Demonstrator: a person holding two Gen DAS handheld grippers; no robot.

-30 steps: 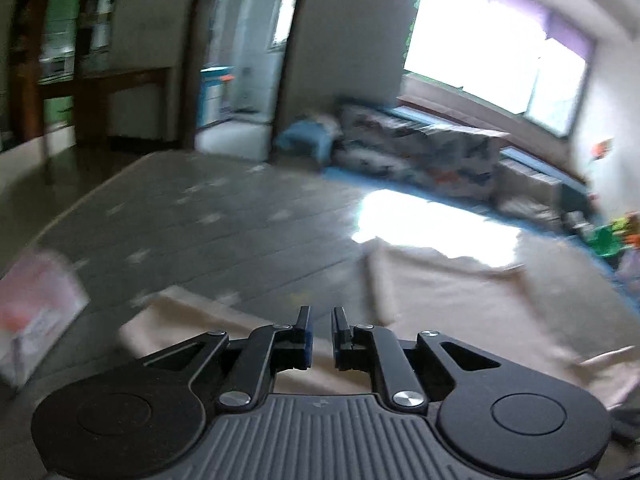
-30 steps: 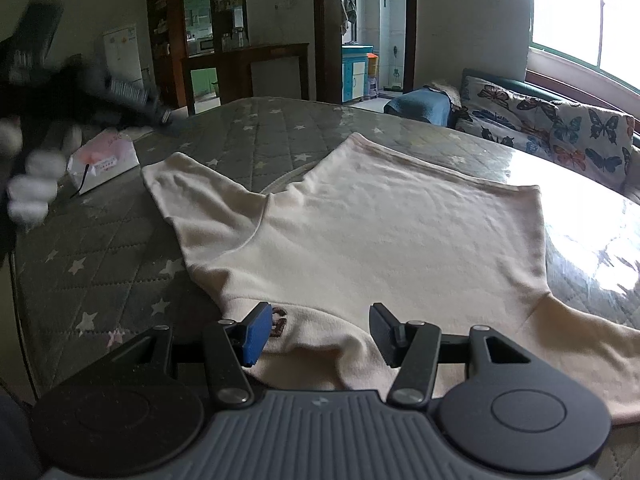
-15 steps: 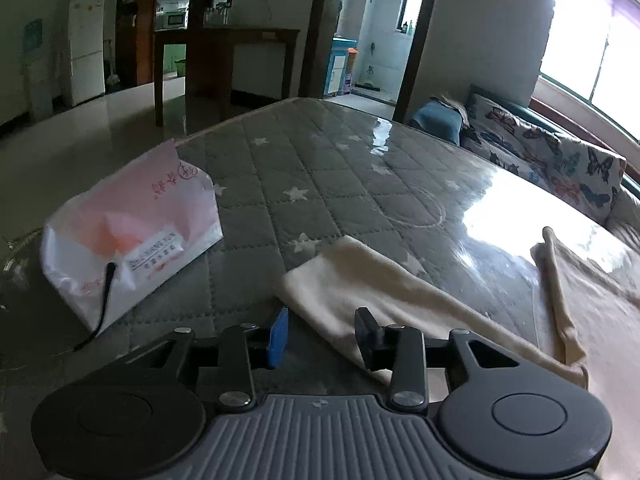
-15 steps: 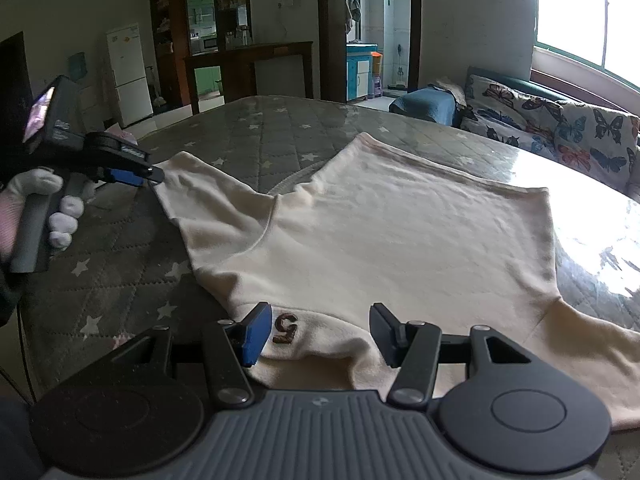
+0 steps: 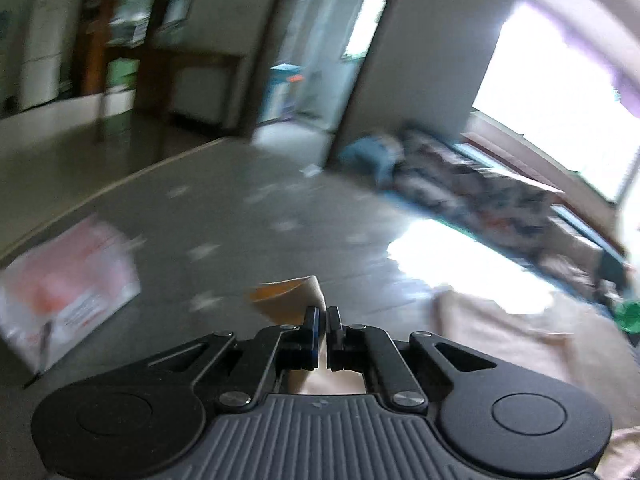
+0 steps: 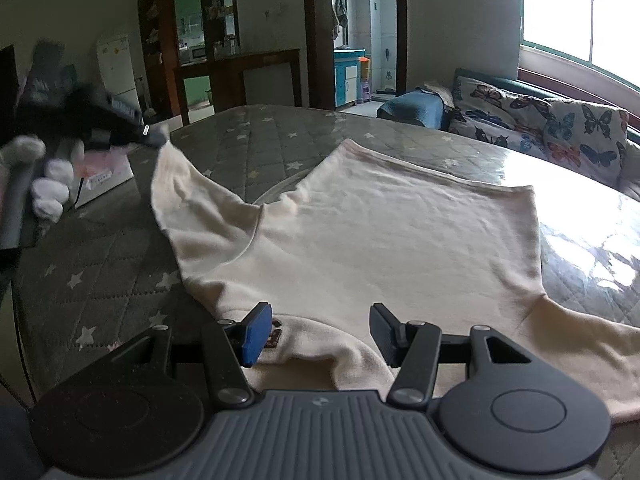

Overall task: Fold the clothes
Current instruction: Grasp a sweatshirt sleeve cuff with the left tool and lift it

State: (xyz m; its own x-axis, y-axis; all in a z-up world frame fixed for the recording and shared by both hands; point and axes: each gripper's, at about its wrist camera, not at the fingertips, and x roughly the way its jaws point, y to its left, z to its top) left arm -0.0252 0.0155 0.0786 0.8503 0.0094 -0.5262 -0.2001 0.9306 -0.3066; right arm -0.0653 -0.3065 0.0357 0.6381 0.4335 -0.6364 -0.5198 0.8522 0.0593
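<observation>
On the tabletop: a cream shirt (image 6: 384, 236) lies spread flat, front hem toward the far side, neckline nearest the right wrist camera
Tabletop (image 6: 100, 280): grey quilted cover with pale stars under a glossy sheet; its left edge curves round close to the shirt's left sleeve, its far edge runs behind the hem
Left sleeve (image 6: 188, 196): lifted off the tabletop at its cuff, the cloth rising in a slack slope from the shoulder to the gripper tips
Left hand-held gripper (image 6: 154, 134): jaws pressed together on the cuff of the left sleeve, having just closed on it; in its own blurred view the cuff mouth curls open just ahead of the tips (image 5: 323, 320)
Left hand (image 6: 44, 184): white glove round the handle, out beyond the tabletop's left edge
Right hand-held gripper (image 6: 320, 332): jaws spread, hanging over the neckline; whether the pads touch the cloth cannot be told
Right sleeve (image 6: 580, 336): flat, running off toward the right, near the glare on the tabletop
Pink-and-white bag (image 5: 68, 284): on the tabletop near the left edge, just beyond the raised cuff
Open room: bare starred surface between left sleeve and left edge, a wider bare stretch past the hem
Sofa (image 6: 552, 136): butterfly print, beyond the far right edge
</observation>
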